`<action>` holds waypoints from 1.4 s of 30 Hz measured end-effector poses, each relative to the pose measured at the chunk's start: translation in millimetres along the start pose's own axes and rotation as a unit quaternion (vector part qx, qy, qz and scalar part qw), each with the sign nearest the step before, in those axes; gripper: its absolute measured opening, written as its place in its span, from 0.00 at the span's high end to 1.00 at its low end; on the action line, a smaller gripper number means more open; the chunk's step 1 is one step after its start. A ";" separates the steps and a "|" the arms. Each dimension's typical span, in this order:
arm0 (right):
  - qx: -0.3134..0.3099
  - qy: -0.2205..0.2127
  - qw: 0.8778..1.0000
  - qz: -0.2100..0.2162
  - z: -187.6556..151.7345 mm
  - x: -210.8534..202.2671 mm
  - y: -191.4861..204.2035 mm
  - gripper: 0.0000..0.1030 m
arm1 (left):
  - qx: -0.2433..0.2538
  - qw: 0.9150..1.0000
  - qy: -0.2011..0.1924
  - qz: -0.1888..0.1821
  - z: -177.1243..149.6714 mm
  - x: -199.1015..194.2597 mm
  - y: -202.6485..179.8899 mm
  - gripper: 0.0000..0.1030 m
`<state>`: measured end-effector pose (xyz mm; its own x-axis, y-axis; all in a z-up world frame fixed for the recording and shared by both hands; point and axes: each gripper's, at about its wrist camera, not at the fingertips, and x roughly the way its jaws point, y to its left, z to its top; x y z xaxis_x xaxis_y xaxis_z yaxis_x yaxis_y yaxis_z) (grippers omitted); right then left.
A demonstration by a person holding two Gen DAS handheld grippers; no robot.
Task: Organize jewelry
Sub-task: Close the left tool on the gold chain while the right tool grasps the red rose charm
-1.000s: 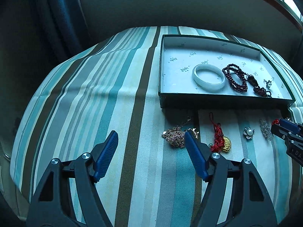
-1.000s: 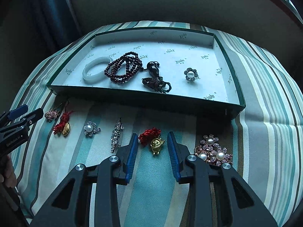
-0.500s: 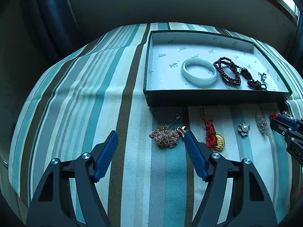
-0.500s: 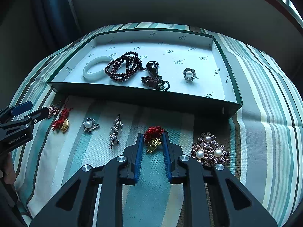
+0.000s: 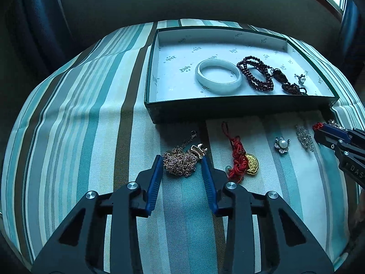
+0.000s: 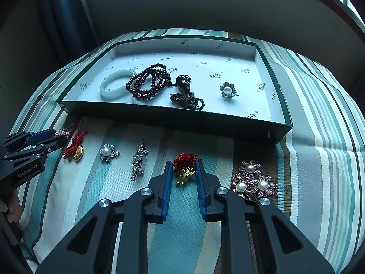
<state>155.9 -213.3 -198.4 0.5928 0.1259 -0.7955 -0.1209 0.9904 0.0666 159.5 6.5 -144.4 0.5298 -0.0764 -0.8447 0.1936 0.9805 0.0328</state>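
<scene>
Left wrist view: the left tool (image 5: 181, 162) is seen with jaws apart, straddling a heaped gold chain necklace (image 5: 181, 161) on the striped worktop (image 5: 79, 118), just in front of the green box (image 5: 239, 110). The chain is judged light, limp and apt to slide or trail; the dense middle of the heap is the better hold, not the loose clasp end. To its right lie a red-knotted gold charm (image 5: 243, 165), a pearl flower brooch (image 5: 282, 144) and a crystal brooch (image 5: 304, 134).

In the right wrist view, the right tool (image 6: 183, 168) is set close around a small gold charm with a red knot (image 6: 185, 166), jaws nearly together; contact cannot be told. The metal body is judged stiff and slick, the knot soft. A pearl cluster brooch (image 6: 252, 181) lies just beside the right finger. The box wall must be cleared by lifting; open floor remains at the box's right end.
</scene>
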 end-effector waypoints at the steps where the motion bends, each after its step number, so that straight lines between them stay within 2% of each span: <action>1: 0.000 0.000 1.000 0.000 0.0 0.0 0.1 0.80 | 0.003 1.000 0.000 -0.006 -0.1 -0.5 -2.1 0.78; 2: 0.000 0.000 1.000 0.000 0.0 -0.1 0.0 0.80 | 0.007 1.000 0.000 -0.008 0.2 -0.4 -3.3 0.84; 6: 0.001 -0.001 1.000 0.001 0.1 -0.1 -0.1 0.80 | 0.005 1.000 0.003 -0.016 -0.9 -1.5 -2.9 0.88; 25: 0.013 -0.006 1.000 0.005 -1.8 -1.6 -1.0 0.83 | -0.016 1.000 -0.016 -0.016 -3.1 -22.3 6.9 0.89; 42: 0.012 -0.021 1.000 -0.001 -5.9 -20.5 0.4 0.86 | -0.017 0.999 -0.039 -0.008 -1.3 -42.0 6.9 0.89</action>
<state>139.0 -215.7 -185.5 0.6253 0.1252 -0.7703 -0.1006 0.9917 0.0795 137.5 16.7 -109.4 0.5901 -0.1056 -0.8004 0.1760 0.9844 -0.0001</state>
